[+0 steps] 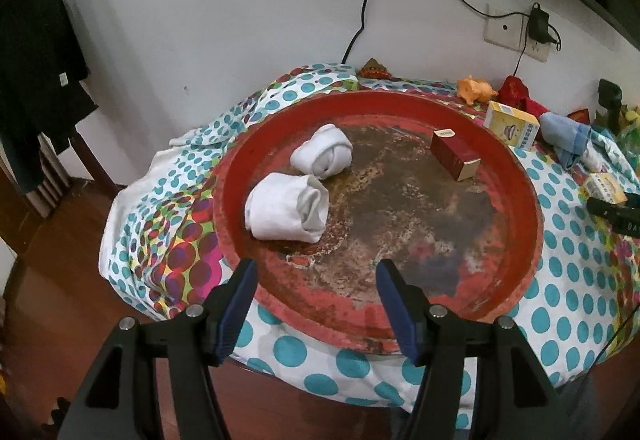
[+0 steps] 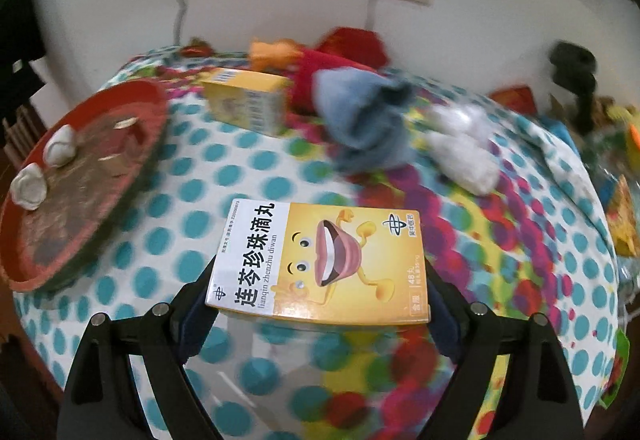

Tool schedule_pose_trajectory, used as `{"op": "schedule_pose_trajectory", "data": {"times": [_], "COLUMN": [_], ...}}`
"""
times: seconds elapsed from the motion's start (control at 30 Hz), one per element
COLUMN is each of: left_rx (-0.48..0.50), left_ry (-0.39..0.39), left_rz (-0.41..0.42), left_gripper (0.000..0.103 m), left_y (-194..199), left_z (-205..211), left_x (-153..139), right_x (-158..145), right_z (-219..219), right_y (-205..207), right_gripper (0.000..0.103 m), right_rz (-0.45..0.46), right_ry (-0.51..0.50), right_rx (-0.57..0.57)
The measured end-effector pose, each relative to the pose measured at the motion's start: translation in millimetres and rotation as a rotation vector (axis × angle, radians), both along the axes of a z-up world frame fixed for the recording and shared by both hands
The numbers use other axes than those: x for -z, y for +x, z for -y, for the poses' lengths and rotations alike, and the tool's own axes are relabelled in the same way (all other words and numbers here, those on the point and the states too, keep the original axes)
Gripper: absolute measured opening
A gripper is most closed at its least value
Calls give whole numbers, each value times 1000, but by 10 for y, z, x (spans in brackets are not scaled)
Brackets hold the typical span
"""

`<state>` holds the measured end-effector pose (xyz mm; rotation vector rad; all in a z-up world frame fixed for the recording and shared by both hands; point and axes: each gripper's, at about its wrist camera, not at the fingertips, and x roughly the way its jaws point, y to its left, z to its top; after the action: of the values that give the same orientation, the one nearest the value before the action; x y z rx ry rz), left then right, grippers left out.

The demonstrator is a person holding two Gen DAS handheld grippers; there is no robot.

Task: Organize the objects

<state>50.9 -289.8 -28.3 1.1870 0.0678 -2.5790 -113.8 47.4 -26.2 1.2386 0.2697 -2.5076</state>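
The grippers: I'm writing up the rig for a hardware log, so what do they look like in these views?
Both the left gripper and the right gripper have matte black angular plastic arms with triangular cut-outs and round silver pivot pins. Their fingers carry dark blue ribbed pads. No cables, sleeves or readable markings show on them.

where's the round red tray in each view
Left wrist: the round red metal tray fills the centre, just beyond the open left tongs.
Right wrist: it sits at the left edge, seen tilted and small.
Shared landmark: the two rolled white socks lying in it.
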Motion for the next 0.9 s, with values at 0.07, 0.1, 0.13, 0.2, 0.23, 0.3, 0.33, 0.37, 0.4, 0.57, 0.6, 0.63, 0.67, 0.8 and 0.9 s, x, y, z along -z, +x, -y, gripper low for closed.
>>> {"op": "schedule_pose_trajectory", "data": {"times": [0.07, 0.1, 0.13, 0.2, 0.23, 0.3, 0.33, 0.37, 0.4, 0.57, 0.6, 0.63, 0.67, 0.8, 0.9], "left_rx": [-16, -24, -35, -46, -49, -55, -60, -61, -60, -67, -70, -72, -80, -92, -97], "left_ry": [12, 15, 14, 13, 17, 17, 14, 15, 18, 26, 24, 22, 22, 40, 43], "left_rz": [1, -2, -6, -6, -9, -14, -11, -10, -12, -19, -17, -18, -20, -26, -21], "left_gripper": [63, 63, 63, 63, 63, 63, 63, 63, 63, 63, 63, 63, 63, 63, 63], "left_y": [4, 8, 14, 17, 25, 34, 35, 37, 41, 66, 67, 72, 79, 91, 88], "left_z": [45, 68, 90, 128, 148, 177, 187, 197, 208, 259, 269, 281, 296, 356, 376], "left_x": [8, 7, 4, -3, -11, -22, -23, -22, -25, -52, -52, -55, -59, -65, -52], "right_x": [-47, -76, -103, -154, -179, -226, -250, -266, -279, -259, -244, -225, -203, -133, -68], "right_z": [177, 246, 339, 525, 645, 815, 928, 995, 1085, 1498, 1577, 1662, 1731, 1991, 2158], "right_y": [57, 92, 123, 172, 194, 238, 265, 286, 306, 389, 409, 427, 438, 474, 464], "right_gripper": [87, 87, 87, 87, 87, 87, 87, 87, 87, 87, 87, 87, 87, 87, 87], "right_rz": [-6, -11, -14, -23, -28, -29, -33, -35, -35, -22, -21, -19, -19, -9, 4], "right_ry": [2, -3, -8, -12, -15, -14, -15, -16, -13, -22, -19, -12, -5, 15, 30], "right_rx": [-37, -53, -70, -105, -124, -158, -178, -193, -211, -281, -294, -310, -322, -365, -383]}}
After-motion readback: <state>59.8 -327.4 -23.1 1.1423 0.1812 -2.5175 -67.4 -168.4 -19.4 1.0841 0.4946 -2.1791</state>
